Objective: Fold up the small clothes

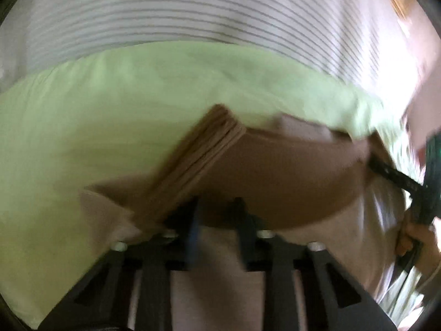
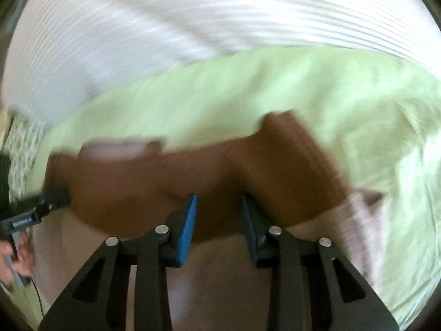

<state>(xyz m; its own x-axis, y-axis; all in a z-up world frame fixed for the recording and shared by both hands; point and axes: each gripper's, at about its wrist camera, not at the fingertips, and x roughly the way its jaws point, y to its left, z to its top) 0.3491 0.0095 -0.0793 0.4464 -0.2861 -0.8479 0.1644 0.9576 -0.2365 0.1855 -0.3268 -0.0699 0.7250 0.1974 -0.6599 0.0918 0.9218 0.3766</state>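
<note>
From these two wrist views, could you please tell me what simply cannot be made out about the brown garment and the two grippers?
- Brown garment: motion blur in both views hides its type and folds.
- Left hand-held gripper: left wrist view, blurred; whether its pads pinch the garment's edge is unclear.
- Right hand-held gripper: right wrist view, jaws apart over the cloth; contact is unclear.
- Green sheet: cut off by the fisheye rim.

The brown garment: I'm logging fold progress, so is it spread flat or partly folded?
Partly folded. The brown garment has one part doubled over itself as a ridge on the green sheet; blur hides finer detail.
</note>
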